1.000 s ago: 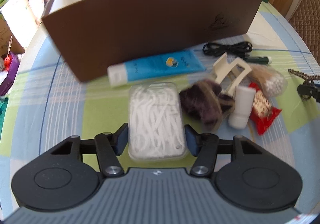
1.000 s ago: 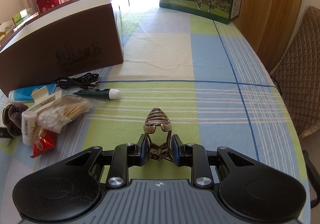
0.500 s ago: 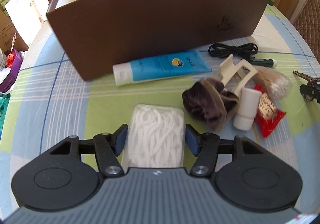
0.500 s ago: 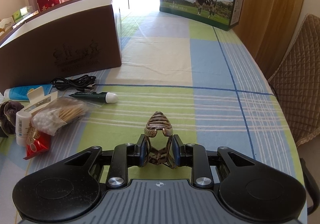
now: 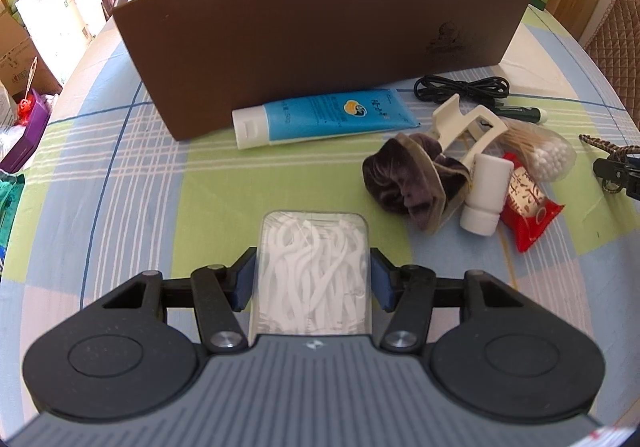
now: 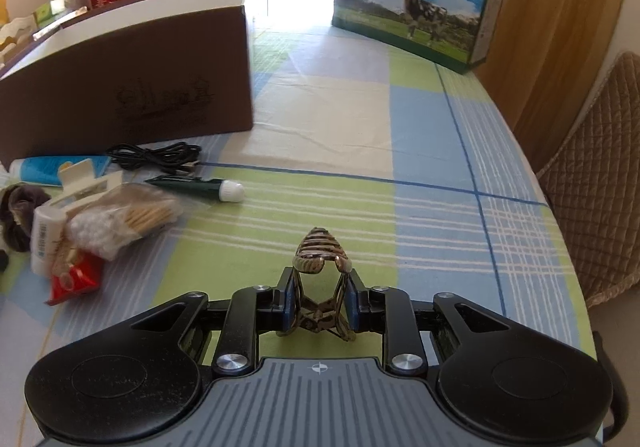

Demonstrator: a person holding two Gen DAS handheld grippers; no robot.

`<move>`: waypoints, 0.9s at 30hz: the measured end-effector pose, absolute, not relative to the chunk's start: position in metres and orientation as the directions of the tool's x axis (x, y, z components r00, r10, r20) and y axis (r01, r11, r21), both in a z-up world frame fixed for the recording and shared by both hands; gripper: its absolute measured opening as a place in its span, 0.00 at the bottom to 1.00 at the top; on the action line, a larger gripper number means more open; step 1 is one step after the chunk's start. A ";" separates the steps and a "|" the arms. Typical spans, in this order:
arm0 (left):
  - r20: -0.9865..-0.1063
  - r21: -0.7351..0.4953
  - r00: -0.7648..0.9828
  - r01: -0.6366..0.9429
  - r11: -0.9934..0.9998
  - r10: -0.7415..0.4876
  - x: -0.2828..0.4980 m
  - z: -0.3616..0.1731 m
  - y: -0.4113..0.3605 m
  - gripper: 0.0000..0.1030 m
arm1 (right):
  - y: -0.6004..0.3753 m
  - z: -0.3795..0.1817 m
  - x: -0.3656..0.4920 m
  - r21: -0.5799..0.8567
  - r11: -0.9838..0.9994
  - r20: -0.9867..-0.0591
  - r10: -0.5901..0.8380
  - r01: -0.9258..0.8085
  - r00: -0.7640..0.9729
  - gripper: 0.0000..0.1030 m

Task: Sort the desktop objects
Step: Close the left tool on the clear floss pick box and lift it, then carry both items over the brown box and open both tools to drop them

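A clear box of white floss picks sits between the blue pads of my left gripper, whose jaws are closing and touch both of its sides. My right gripper is shut on a striped brown hair claw just above the tablecloth. Behind stands the open brown box, also in the right wrist view. In front of it lie a blue tube, a dark scrunchie, a white clip, a white bottle, a red packet and a bag of cotton swabs.
A black cable and a green pen lie near the brown box's right end. A milk carton stands at the far end of the table. A quilted chair is beyond the right edge. Bags and boxes crowd the left side.
The left wrist view has drawn back from the brown box, and the floss box now sits deeper between the fingers. The right gripper still holds the hair claw; its view tilted slightly.
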State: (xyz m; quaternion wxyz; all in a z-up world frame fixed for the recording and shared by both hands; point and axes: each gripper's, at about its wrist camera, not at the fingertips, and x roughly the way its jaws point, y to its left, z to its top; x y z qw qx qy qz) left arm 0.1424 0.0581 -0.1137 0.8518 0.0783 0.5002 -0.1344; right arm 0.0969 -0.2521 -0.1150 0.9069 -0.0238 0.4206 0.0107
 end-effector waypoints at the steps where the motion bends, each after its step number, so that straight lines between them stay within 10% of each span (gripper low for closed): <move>1: -0.874 -0.004 0.462 0.305 0.952 -0.151 0.141 -0.113 0.059 0.51 | -0.251 -0.113 0.096 -0.029 0.999 -0.763 0.006 -0.043 0.646 0.21; 27: -0.727 -0.079 0.631 0.314 0.946 -0.270 0.164 -0.014 0.072 0.50 | -0.191 -0.021 0.128 0.105 0.955 -0.630 0.279 -0.276 0.725 0.21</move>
